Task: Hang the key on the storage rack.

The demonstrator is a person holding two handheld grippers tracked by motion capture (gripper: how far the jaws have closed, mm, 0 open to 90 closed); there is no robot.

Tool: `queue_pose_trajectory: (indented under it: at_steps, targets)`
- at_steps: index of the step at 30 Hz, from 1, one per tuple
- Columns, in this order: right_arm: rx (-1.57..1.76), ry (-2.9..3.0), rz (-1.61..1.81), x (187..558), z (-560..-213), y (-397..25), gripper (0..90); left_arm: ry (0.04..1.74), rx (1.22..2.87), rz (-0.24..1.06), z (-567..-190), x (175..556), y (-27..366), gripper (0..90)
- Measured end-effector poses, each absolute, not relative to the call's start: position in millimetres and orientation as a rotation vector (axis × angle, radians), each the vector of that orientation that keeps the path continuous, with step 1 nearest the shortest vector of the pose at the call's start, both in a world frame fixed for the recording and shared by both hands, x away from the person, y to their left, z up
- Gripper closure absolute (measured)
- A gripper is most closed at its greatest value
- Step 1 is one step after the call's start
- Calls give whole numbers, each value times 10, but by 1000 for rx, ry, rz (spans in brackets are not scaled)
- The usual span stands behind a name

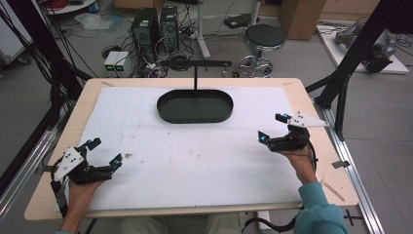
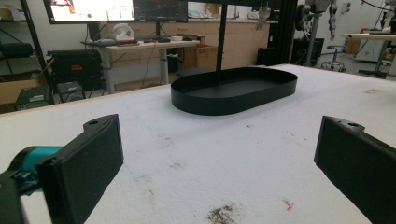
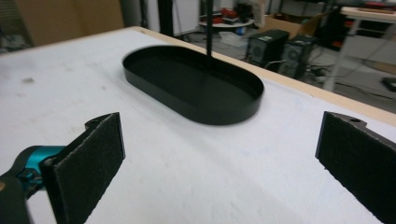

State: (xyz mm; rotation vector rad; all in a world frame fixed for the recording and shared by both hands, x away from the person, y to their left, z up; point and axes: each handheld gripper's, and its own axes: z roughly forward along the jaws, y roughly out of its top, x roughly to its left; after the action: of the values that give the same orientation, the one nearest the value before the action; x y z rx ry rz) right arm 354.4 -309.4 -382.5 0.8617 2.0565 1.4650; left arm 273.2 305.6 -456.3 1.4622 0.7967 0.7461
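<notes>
Lying at the far middle of the white padded table cover [image 1: 195, 156], the shallow black oval metal tray [image 1: 195, 106] sits well apart from both tools, with a thin black post [image 1: 196, 78] rising at its far rim; the left hand-held gripper [image 1: 105, 152] rests at the near left corner of the cover, so the tray lies far and to its right; the right hand-held gripper [image 1: 272, 127] sits at the right edge, with the tray far and to its left; in the left gripper view the tray [image 2: 233, 91] shows ahead between the two black jaws, which stand wide apart with nothing between them; the right gripper view shows the tray [image 3: 194, 84] ahead likewise, jaws spread wide and holding nothing; dark smudges [image 2: 222, 213] mark the cover just beside the left gripper.
</notes>
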Motion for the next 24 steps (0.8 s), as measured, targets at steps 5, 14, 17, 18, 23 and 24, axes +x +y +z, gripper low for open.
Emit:
queue_pose_trajectory:
  at_steps: [5,14,17,18,23,24]
  targets:
    - [896,1962,1474,3388,-4049,-3234,5,792,1465,746,-4563,2731,3055,17]
    - [857,1847,1570,3268,-4291,-3319,5,789,1470,756,-4563,2725,3046,17]
    - [859,1830,1612,3263,-4360,-3325,5,786,1467,746,-4564,2729,3051,17]
    - [865,1820,1624,3252,-4385,-3323,5,784,1468,746,-4564,2729,3051,17]
    - [887,1760,1665,3191,-4491,-3346,5,784,1479,750,-4562,2730,3043,17]
    - [890,1758,1663,3190,-4492,-3343,5,781,1477,753,-4562,2729,3038,17]
